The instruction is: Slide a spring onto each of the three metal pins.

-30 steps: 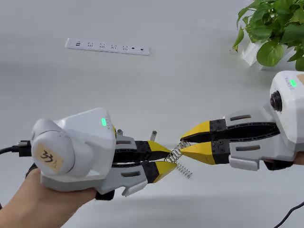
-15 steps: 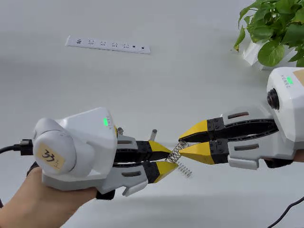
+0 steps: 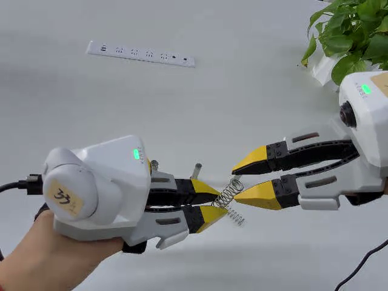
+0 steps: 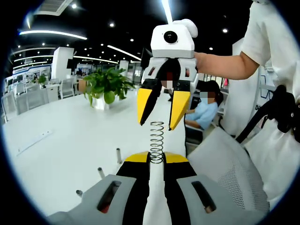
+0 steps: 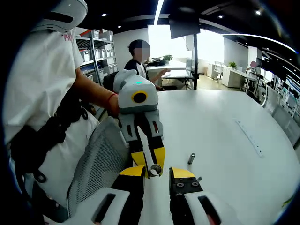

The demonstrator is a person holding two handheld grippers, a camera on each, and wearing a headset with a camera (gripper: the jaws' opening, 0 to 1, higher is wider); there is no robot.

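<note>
The white desk (image 3: 254, 97) takes most of the head view, and a green plant (image 3: 351, 30) in a white pot stands at its far right corner. The left tongs (image 3: 220, 202), held in a hand at the lower left, point to the right. Their yellow tips are closed on the lower end of a spring (image 3: 227, 193), which they hold above the desk. The right tongs (image 3: 235, 183) come from the right and meet them tip to tip. Their jaws are clearly apart, one on each side of the upper end of the spring, and they grip nothing. A white power strip (image 3: 140, 54) lies far back on the desk. The metal pins (image 3: 196, 171) stand upright just behind the left tongs. A second spring (image 3: 236, 217) seems to lie on the desk under the tips.
</note>
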